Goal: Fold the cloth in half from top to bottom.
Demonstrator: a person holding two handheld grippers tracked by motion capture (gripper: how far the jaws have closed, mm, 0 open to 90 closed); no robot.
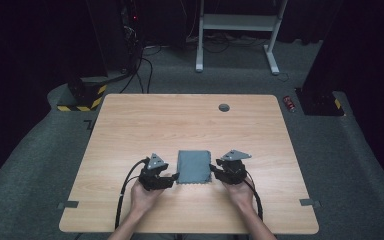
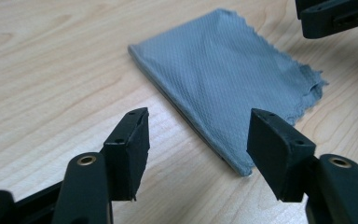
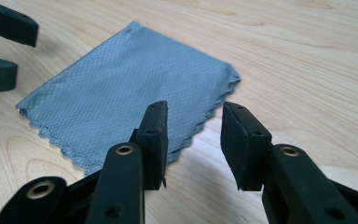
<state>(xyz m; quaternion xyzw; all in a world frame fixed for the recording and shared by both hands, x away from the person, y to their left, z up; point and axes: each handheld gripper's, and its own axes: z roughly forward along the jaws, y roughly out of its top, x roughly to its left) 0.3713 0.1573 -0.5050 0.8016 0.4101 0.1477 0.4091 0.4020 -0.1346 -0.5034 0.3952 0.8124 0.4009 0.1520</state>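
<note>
A folded grey cloth (image 1: 194,167) lies flat on the wooden table (image 1: 180,120), near its front edge, with zigzag-cut edges along one side (image 3: 121,98). My left gripper (image 1: 172,178) sits just left of the cloth and stands open. In the left gripper view (image 2: 199,116) the cloth's folded edge and near corner (image 2: 223,79) lie just beyond the jaws, untouched. My right gripper (image 1: 215,171) is at the cloth's right side, open too. In the right gripper view (image 3: 193,112) the cloth's cut corner lies behind one jaw, and nothing is pinched. A hand holds each gripper.
A round grey grommet (image 1: 224,107) sits in the table's far part. On the floor beyond are a red can (image 1: 290,103), a white desk frame (image 1: 237,22), a yellow-and-black striped base (image 1: 82,97) and black cables (image 1: 142,65). Grey tape tabs (image 1: 68,204) mark the table's front corners.
</note>
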